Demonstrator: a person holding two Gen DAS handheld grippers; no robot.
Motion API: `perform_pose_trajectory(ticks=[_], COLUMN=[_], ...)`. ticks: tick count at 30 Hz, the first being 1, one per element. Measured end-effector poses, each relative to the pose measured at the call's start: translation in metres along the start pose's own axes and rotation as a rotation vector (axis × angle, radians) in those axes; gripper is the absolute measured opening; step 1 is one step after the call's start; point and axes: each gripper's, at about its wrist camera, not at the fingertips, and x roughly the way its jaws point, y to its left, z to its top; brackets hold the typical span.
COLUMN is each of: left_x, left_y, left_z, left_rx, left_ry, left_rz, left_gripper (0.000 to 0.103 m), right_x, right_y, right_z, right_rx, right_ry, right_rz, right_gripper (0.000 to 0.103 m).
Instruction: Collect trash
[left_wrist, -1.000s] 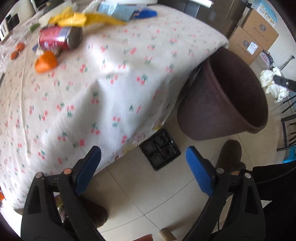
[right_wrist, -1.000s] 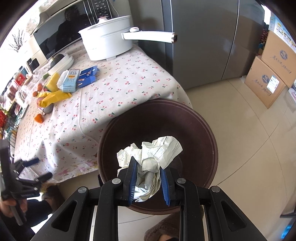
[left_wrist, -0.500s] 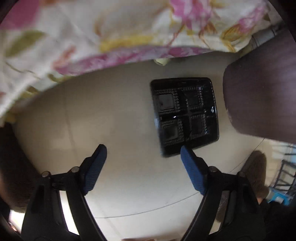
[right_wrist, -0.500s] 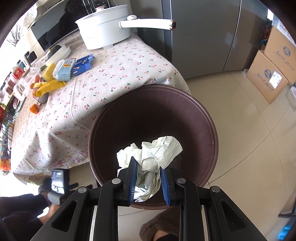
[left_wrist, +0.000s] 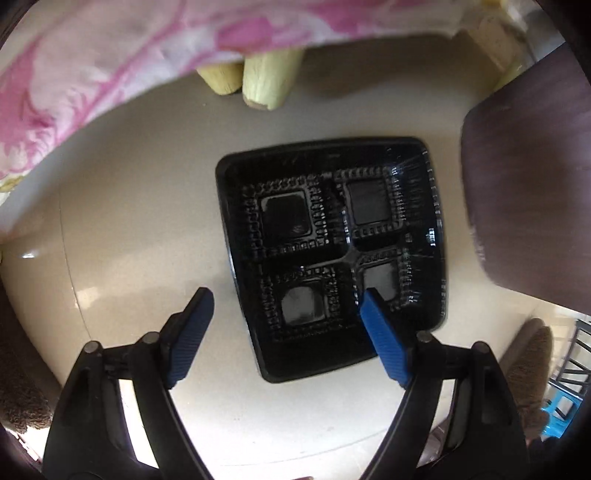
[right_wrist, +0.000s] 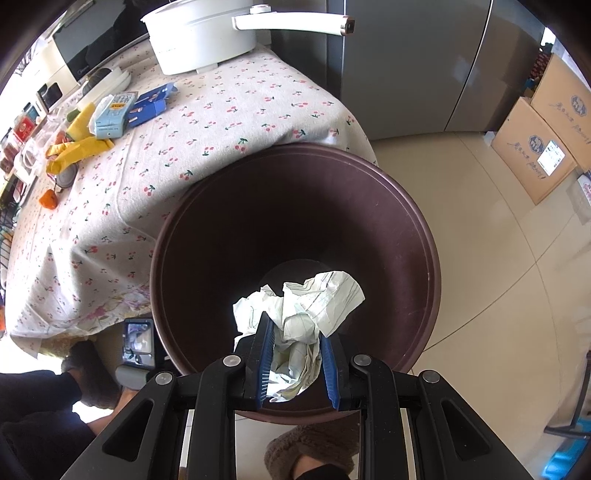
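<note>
Left claw (left_wrist: 284, 299) closing astride black tray (left_wrist: 328, 254) on beige tiled floor (left_wrist: 140, 206) — right claw (right_wrist: 297, 334) tight on crumpled paper (right_wrist: 306, 306).

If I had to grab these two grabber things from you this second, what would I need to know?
Right gripper: shut on the crumpled paper, held over the mouth of the brown bin. Not dropped yet.
Left gripper: pointing down at the black plastic tray on the floor beside the bin, near the table's edge. Its jaws are closing, one finger outside the tray's edge and one over the tray, with no grip yet.
Done: the paper is picked up.
Left: release the paper into the bin, grip the tray and bin it too. The table also holds clutter; which of it is trash I cannot tell.
</note>
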Motion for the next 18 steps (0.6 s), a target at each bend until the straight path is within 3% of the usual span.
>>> perform_pose_trajectory(ticks=[1,2,10,14,18], left_x=[0.002,0.001,-0.024,-0.06,-0.108], left_y=[0.0,-0.001,-0.003,-0.002,0.003], left_z=[0.0,-0.001,-0.019,-0.037,-0.046], left_rx=[-0.003,0.006,0.096,0.174,0.187], left_ry=[0.005,-0.008,0.0,-0.027,-0.076], left_rz=[0.01,0.031,0.054,0.037,-0.002], left_gripper=[0.062,0.059,0.057,0.057,0.057], right_x=[0.001,0.002,0.0,-0.007,-0.016], right_y=[0.0,0.0,-0.008,-0.009,-0.008], right_z=[0.0,0.0,0.001,0.001,0.0], right_rx=[0.0,0.0,0.01,0.02,0.024], right_ry=[0.002,0.002,-0.009,-0.026,-0.05], right_rz=[-0.005,-0.011,-0.022,-0.013,0.0], right_gripper=[0.025,0.025,0.025,0.025,0.025])
